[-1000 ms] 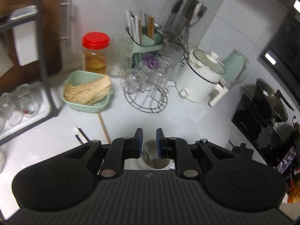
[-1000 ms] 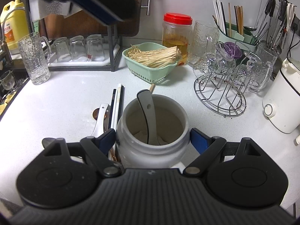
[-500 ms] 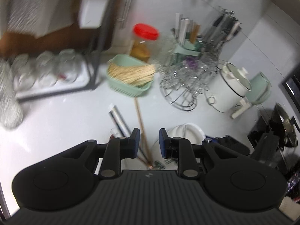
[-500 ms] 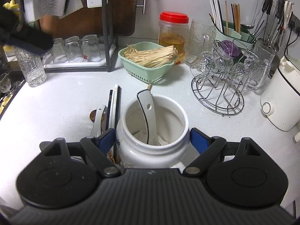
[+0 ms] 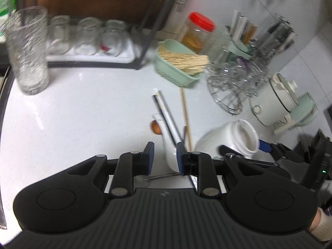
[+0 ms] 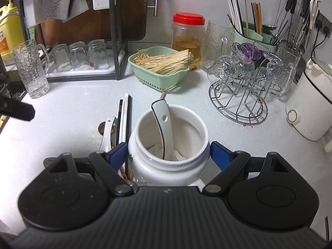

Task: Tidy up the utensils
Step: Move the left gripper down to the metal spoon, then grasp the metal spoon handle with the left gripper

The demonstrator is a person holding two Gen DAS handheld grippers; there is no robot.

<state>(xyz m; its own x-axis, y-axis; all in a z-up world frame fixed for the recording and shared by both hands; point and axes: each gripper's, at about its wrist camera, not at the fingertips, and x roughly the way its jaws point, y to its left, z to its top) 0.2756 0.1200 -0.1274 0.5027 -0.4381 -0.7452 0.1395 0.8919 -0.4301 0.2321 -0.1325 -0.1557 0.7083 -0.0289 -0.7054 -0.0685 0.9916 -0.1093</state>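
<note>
My right gripper (image 6: 169,154) is shut on a white ceramic jar (image 6: 145,166) that stands on the counter. A white spoon with a dark rim (image 6: 164,120) leans inside the jar. Left of the jar lie black and white chopsticks (image 6: 124,120), a white ceramic spoon (image 6: 106,132) and a small brown spoon (image 5: 155,127). My left gripper (image 5: 165,157) hangs low over that white spoon (image 5: 168,147). Its jaws are opening, with the spoon's bowl between the pads and not gripped. A wooden chopstick (image 5: 185,112) lies beside the jar (image 5: 226,141).
Behind stand a green basket of pale sticks (image 6: 159,78), a red-lidded jar (image 6: 187,35), a wire rack of glass cups (image 6: 240,95) and a green utensil holder (image 6: 255,35). A tall glass (image 6: 31,72) and a shelf of glasses (image 6: 83,56) are left, a white cooker (image 6: 311,108) right.
My left gripper has swung from above the jar to the left and down over the utensils on the counter, and its jaws have widened. The right gripper and jar have stayed put.
</note>
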